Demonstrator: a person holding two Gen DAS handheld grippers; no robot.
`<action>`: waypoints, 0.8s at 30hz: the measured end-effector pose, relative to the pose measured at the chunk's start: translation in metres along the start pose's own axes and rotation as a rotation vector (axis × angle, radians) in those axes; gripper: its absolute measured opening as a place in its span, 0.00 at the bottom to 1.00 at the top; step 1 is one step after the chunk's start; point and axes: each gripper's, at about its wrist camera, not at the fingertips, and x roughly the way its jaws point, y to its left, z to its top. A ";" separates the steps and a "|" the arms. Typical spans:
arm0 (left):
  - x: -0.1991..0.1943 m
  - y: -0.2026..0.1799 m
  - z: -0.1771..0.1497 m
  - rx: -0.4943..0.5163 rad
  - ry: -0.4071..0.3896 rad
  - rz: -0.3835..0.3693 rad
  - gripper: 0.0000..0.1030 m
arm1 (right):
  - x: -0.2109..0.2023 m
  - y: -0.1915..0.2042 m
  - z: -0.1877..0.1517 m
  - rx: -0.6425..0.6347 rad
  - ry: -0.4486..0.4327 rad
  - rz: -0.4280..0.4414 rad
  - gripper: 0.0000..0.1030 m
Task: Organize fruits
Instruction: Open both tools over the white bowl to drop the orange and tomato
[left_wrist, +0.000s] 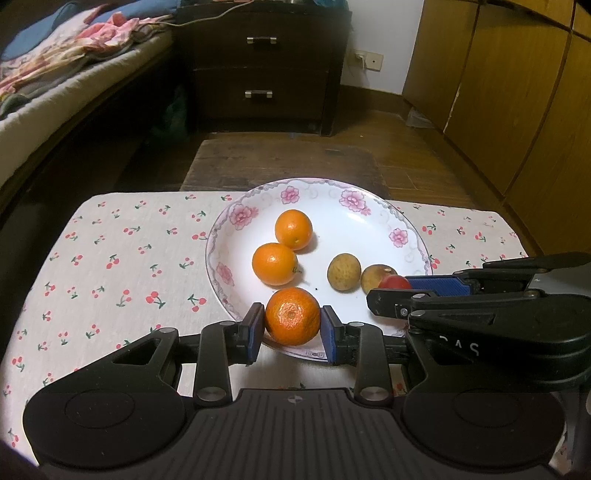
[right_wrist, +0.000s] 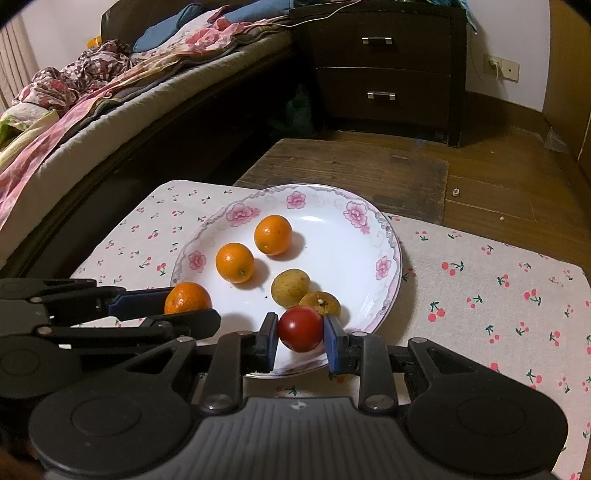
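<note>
The left gripper (left_wrist: 292, 326) pinches a mandarin orange (left_wrist: 292, 320) between its blue pads at the near rim of the floral plate (left_wrist: 369, 229). Two more oranges (left_wrist: 274, 263) (left_wrist: 293, 229) lie further in, left of centre. Two brownish-yellow fruits (left_wrist: 344, 271) (right_wrist: 320, 302) lie to their right, touching. The right gripper (right_wrist: 301, 334) pinches a red tomato (right_wrist: 300, 328), directly in front of the nearer brown fruit. The plate rests on a cherry-print cloth (left_wrist: 122, 266); a dark nightstand (left_wrist: 260, 62) stands beyond.
</note>
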 end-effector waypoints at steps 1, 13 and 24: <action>0.001 0.000 0.000 0.002 0.000 0.001 0.38 | 0.001 -0.001 0.000 0.002 0.003 0.002 0.44; 0.001 -0.001 0.001 -0.003 0.005 0.000 0.39 | 0.002 -0.002 0.001 0.007 0.004 -0.005 0.44; -0.001 0.001 0.003 -0.016 0.003 0.010 0.45 | 0.000 -0.003 0.003 0.012 -0.006 -0.009 0.45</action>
